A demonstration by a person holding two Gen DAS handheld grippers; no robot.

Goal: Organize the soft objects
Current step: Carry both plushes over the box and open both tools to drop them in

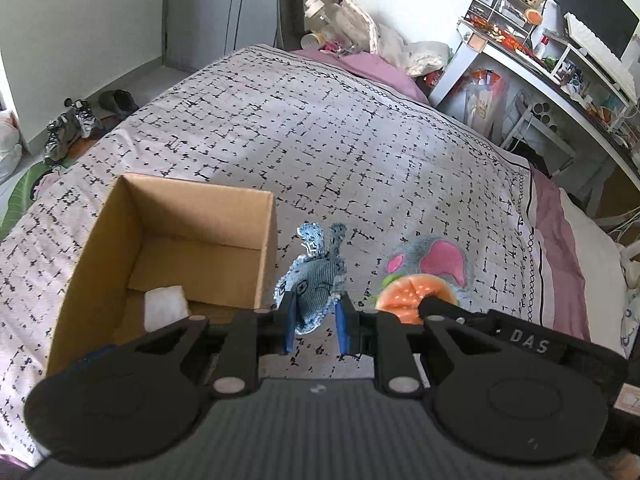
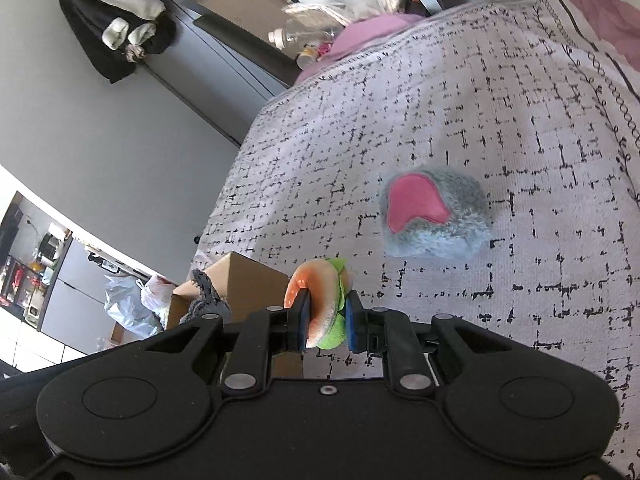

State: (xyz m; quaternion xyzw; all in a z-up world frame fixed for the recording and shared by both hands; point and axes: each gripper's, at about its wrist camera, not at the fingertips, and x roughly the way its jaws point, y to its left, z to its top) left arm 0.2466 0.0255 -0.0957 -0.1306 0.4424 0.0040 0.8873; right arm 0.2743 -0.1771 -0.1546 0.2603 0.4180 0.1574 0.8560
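one white soft thing (image 1: 166, 306) lies boxed (image 1: 200, 216); left gripper (image 1: 316, 322) pinches the blue knitted toy (image 1: 314, 280), right gripper (image 2: 326, 320) the plush burger (image 2: 320, 304); grey plush (image 2: 436, 216) waits on the bed (image 1: 320, 120).

Your matt black plastic left gripper (image 1: 316, 322) pinches a ribbed blue knit toy (image 1: 316, 284); beside it, a plain matt cardboard box (image 1: 192, 216) and a fuzzy grey plush (image 1: 436, 260).

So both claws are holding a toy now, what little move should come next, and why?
Probably swing the left gripper, shut on the blue knitted toy, sideways over the open cardboard box just beside it and release; the box already holds a white soft item.
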